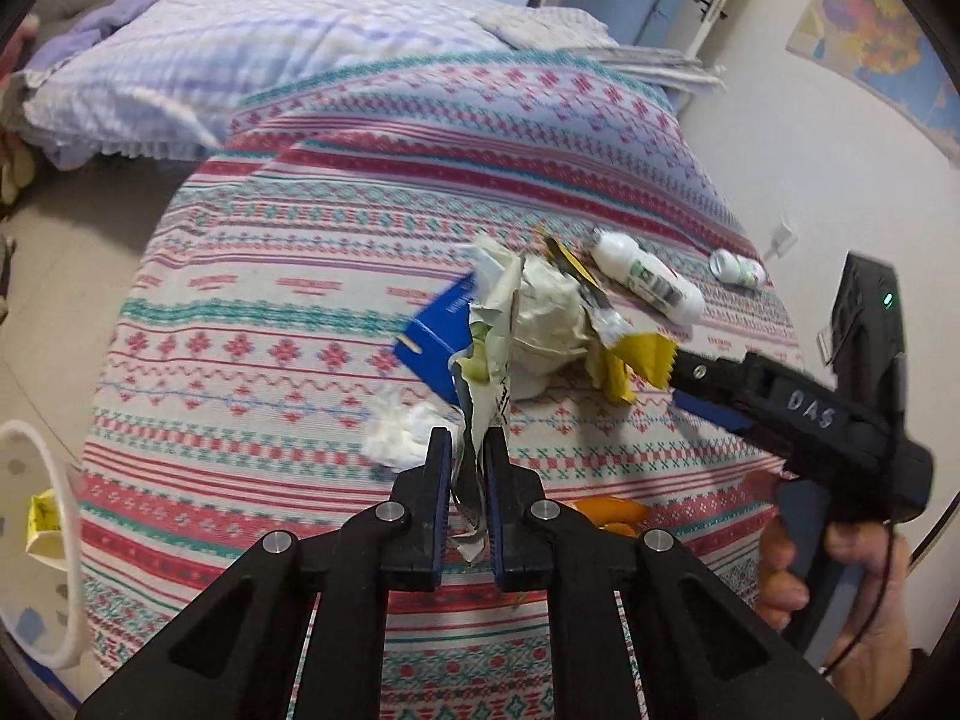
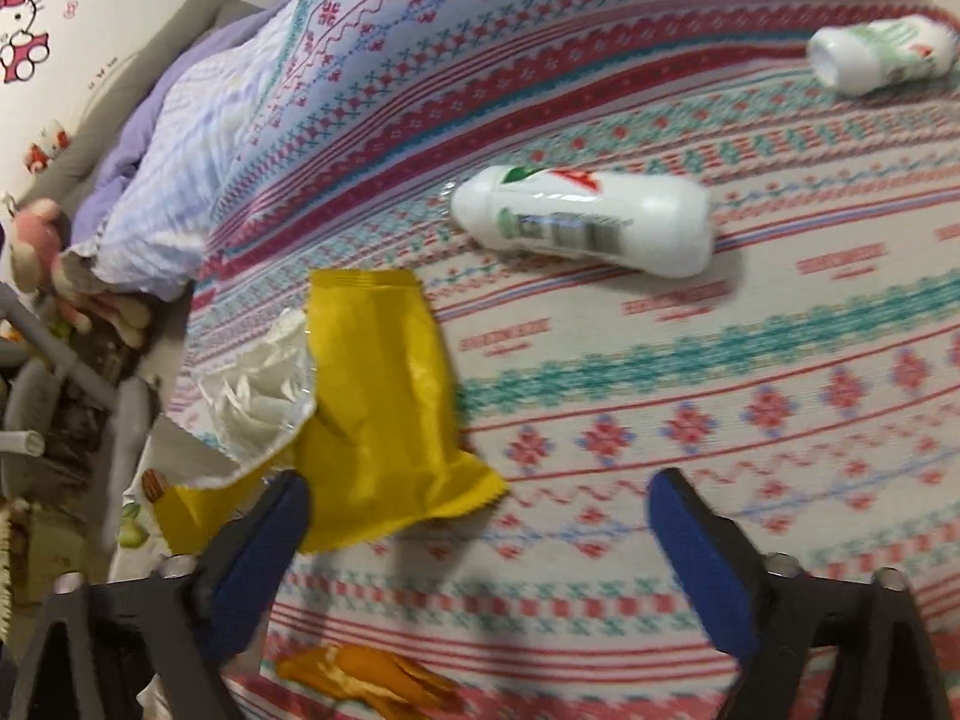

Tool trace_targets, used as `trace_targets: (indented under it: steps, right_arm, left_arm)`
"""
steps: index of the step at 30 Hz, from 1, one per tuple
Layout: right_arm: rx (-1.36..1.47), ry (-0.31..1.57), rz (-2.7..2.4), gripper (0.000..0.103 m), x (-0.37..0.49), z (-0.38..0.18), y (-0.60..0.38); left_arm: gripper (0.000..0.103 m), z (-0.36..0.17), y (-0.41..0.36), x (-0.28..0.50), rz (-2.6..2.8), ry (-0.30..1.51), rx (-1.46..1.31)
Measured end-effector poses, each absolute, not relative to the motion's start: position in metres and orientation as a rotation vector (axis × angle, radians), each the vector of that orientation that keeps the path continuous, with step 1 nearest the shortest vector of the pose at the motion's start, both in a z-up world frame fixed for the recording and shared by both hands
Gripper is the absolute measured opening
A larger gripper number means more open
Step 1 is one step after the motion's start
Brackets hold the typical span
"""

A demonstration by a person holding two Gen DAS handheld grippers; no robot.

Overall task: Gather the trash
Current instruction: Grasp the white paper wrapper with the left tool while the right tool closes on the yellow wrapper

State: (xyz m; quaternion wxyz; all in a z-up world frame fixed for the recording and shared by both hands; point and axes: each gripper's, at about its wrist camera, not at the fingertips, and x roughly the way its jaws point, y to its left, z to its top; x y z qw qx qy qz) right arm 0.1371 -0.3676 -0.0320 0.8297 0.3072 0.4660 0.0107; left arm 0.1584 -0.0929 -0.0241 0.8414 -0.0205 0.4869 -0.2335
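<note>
Nearest the left wrist camera, the left gripper (image 1: 467,450) is clamped on a torn cream wrapper (image 1: 489,372) that rises from between its fingers above the bed (image 1: 270,276); at the far left edge of that view a white-rimmed bag (image 1: 42,516) stands open with a yellow-printed packet (image 1: 45,531) inside it. Moving right, a crumpled white tissue (image 1: 399,432) lies on the patterned blanket just left of the fingers; behind it a blue card box (image 1: 435,342) sits against a heap of crumpled pale paper (image 1: 549,324); a yellow wrapper (image 1: 636,363) hangs at the heap's right side, touching the tip of the right gripper (image 1: 681,381). Orange peel (image 1: 609,516) lies close under the left gripper's right finger. Farther right, a white bottle (image 1: 648,279) lies on its side, and a smaller white bottle (image 1: 737,267) lies beyond it, apart. A folded lilac quilt (image 1: 180,72) covers the far left of the bed.

In the right wrist view the right gripper (image 2: 480,516) stands wide open; the yellow wrapper (image 2: 372,414) rests against its left finger, with nothing between the pads; the white bottle (image 2: 585,225) and smaller white bottle (image 2: 879,54) lie ahead to the right.
</note>
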Motion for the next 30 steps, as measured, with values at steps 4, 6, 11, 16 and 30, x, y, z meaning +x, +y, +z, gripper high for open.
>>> trace_targets:
  steps: [4,6,11,16,30]
  right_arm:
    - [0.667,0.977,0.072,0.081,0.146,-0.038,-0.356]
    - [0.662,0.969,0.091,0.078,0.151,-0.039,-0.351]
    - [0.682,0.974,0.111,0.064,0.154,-0.052,-0.347]
    - [0.601,0.986,0.106,0.019,0.147,-0.040,-0.343]
    - [0.506,0.994,0.073,0.059,0.098,-0.004,-0.351]
  left_arm:
    - [0.011,-0.022,-0.082,0.161,-0.475,1.037,-0.061]
    - [0.011,-0.023,-0.078,0.161,-0.465,1.043,-0.063]
    - [0.011,-0.022,-0.069,0.158,-0.448,1.056,-0.074]
    - [0.011,-0.018,-0.058,0.151,-0.440,1.056,-0.093]
    - [0.011,-0.011,-0.034,0.126,-0.391,1.046,-0.110]
